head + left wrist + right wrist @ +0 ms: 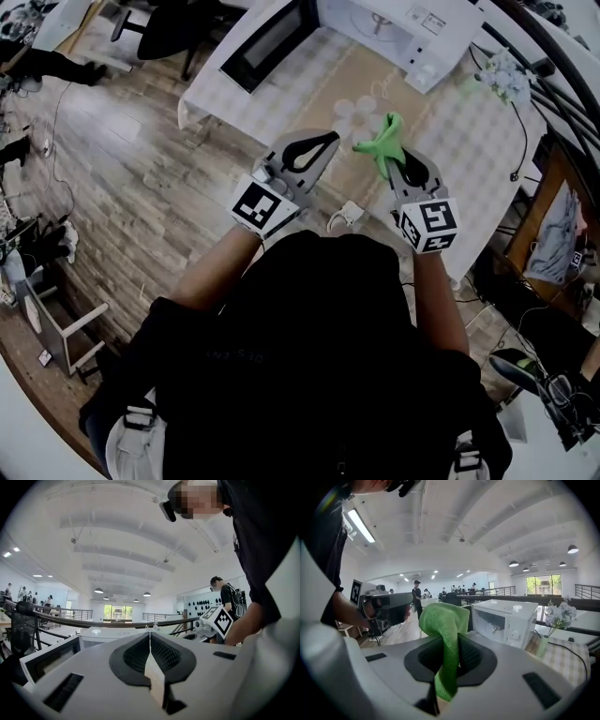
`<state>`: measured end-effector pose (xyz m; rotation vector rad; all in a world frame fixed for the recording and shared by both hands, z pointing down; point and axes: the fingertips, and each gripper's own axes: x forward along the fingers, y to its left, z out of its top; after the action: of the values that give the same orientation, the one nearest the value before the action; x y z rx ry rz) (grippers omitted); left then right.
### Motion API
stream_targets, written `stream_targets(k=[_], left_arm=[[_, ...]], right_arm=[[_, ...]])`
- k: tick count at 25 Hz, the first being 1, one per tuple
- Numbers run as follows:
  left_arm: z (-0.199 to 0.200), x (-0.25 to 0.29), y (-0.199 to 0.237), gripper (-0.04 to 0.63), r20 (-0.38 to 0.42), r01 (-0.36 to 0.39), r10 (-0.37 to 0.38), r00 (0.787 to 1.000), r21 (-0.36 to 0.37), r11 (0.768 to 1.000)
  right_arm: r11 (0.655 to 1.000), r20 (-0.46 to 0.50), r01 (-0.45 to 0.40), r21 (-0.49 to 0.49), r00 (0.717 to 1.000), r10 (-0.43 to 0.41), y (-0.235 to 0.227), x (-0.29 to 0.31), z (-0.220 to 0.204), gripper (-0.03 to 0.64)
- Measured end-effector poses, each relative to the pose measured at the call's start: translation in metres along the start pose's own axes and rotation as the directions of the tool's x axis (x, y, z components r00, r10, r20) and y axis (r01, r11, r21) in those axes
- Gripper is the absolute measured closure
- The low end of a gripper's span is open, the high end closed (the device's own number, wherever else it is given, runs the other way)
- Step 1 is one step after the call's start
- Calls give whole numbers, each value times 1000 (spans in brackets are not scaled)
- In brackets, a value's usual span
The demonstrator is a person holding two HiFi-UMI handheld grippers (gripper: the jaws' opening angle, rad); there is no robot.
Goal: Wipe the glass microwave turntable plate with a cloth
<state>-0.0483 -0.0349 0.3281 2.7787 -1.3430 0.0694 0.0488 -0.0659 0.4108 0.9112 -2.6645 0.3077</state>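
**A:** How do your jaws stand?

**B:** On your left gripper (150, 632) the two jaws are pressed together and nothing is between them. On your right gripper (446, 641) the jaws are closed on the green cloth (445, 620). It is pinched between the pads, and one fold rises past the tips.

**A:** And how many things are there, beyond the jaws?

**B:** There is one cloth, in your right jaws. Just past both pairs of tips there is one pale round shape with a clover mark, lying flat on the checked table (469, 131). It seems to be the glass plate (361, 112), and neither gripper touches it. Farther on stands one white microwave (412, 37) with its door open. Beside it, on your right jaws' side, there is one vase of flowers (502, 80).
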Motion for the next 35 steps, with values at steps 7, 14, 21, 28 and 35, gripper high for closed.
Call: stream_targets(k=[7,14,21,28,35], left_arm=[[-8,37,29,574,-25,-7,7,1000,-1,1000],[-25,58,56,574,-37,53,-53,998,5,999],[-45,73,78,574,-57,132,-132,990,-5,991],[-65,85,96,574,-70,157,-158,985,-15,987],[-79,96,115,574,-53,147,-149,987,-35,988]], right_arm=[[999,-104,-37,26,994,40,-38,44,-26,554],[1000,-211,-24,12,977,26,-53,87,-42,552],[1000,-364,1,18,931,6,-68,131,-77,552],[998,-501,-21,-60,865,-12,-80,173,-115,552],[992,-573,-54,-115,819,-22,-91,210,-141,552]])
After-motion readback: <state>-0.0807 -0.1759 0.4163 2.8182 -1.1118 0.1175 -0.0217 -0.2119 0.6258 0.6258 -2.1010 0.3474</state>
